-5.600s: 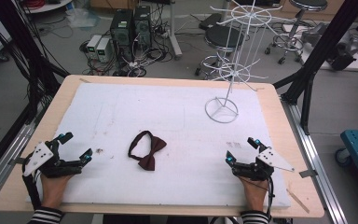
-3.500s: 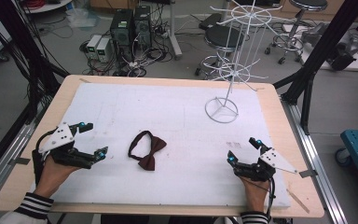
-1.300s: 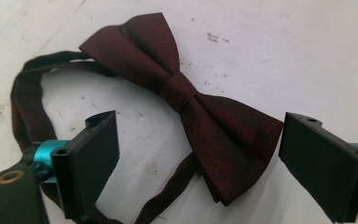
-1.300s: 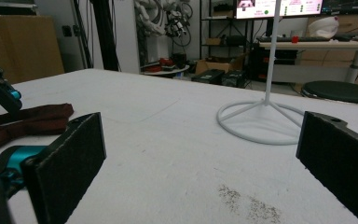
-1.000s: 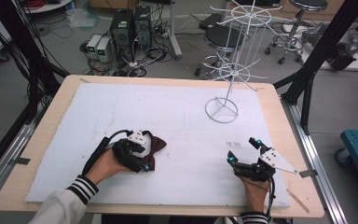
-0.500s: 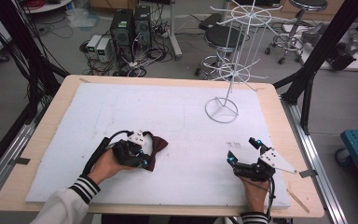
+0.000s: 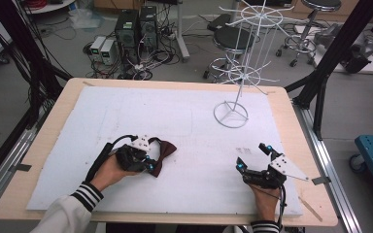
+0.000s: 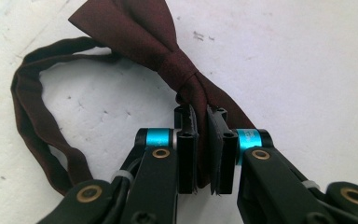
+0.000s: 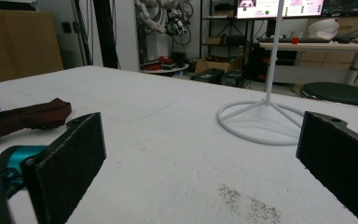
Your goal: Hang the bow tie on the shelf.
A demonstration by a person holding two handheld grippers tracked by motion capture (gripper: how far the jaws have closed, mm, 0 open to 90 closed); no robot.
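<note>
Now left tool [image 8: 201,140] pinches bow tie [image 8: 168,51]; right tool [image 7: 253,156] agape.

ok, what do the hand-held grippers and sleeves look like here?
Both hand-held grippers, left and right, are black frames with cyan collars near the jaws and flat black pads. Brass-coloured rivets dot the links. The right carries a grey triangular plate; black cables trail back. Sleeve cuffs are black-and-white striped.
</note>
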